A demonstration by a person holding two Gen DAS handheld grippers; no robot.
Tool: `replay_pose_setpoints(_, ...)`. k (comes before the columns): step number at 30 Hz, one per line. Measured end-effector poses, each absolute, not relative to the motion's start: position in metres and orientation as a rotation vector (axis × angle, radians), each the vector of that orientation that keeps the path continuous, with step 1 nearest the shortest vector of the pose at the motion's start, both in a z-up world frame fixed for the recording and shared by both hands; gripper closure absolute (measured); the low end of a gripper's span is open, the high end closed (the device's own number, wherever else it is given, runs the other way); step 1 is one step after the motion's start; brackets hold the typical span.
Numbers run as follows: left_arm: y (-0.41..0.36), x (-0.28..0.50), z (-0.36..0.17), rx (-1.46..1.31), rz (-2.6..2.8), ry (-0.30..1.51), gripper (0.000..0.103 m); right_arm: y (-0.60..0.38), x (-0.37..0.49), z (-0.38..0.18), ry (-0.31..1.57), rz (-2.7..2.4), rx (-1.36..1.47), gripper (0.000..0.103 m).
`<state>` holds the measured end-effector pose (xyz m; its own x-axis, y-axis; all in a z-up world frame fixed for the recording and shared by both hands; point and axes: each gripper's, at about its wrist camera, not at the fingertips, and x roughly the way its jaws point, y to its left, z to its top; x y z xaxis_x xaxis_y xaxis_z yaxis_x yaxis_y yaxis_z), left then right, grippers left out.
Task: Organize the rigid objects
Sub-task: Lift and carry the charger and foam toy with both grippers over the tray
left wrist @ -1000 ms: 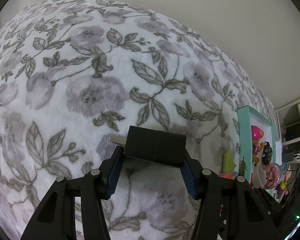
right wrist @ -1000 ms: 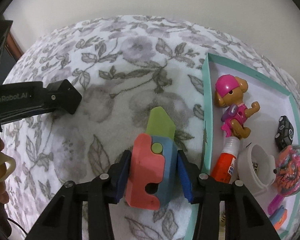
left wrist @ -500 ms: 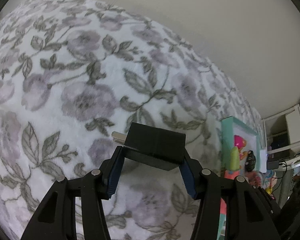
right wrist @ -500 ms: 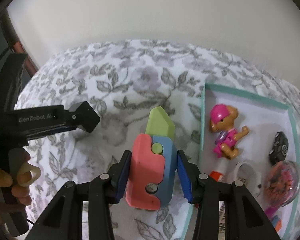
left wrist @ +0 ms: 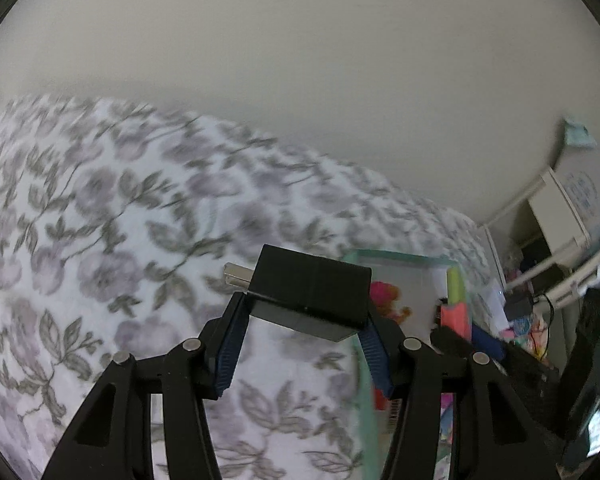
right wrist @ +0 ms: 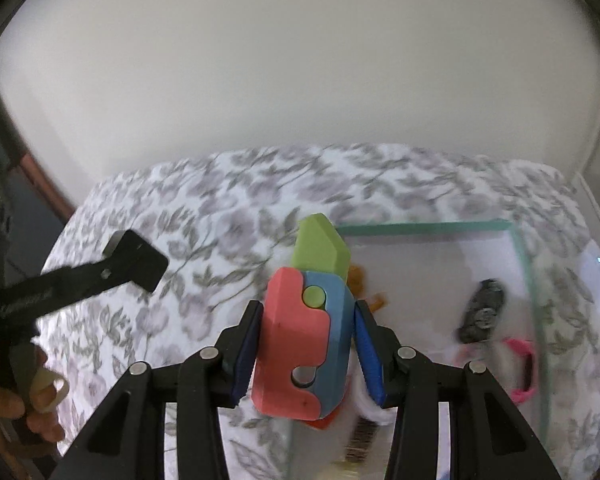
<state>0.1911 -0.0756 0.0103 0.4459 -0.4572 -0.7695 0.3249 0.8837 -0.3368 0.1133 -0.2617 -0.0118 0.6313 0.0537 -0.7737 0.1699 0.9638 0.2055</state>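
Observation:
My left gripper (left wrist: 302,354) is shut on a black plug adapter (left wrist: 310,297) with a metal prong at its left, held above the floral blanket (left wrist: 100,248) next to the teal-rimmed white tray (left wrist: 396,257). My right gripper (right wrist: 306,354) is shut on a red, blue and green toy knife (right wrist: 304,328), held over the tray's (right wrist: 424,227) left edge. The toy also shows in the left wrist view (left wrist: 455,304). The left gripper with the adapter (right wrist: 134,260) appears at the left of the right wrist view.
The tray holds a pink dog figure (left wrist: 384,296), a black toy car (right wrist: 482,312), a pink item (right wrist: 522,368) and other small things, blurred. A plain wall stands behind the bed. White shelving (left wrist: 572,208) and cables stand to the right.
Both grippers have risen and swung right toward the tray, each holding its object. The toy knife was over the blanket left of the tray and is now over the tray's edge.

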Motion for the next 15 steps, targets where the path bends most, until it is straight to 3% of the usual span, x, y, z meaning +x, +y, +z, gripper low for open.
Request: replay_pose_setpoints(15, -0.176, 0.139, 0.012, 0.055, -0.644, 0.974, 0.047, -0.377, 0.063, 0.01, 0.811, -0.244, 0.391, 0.056)
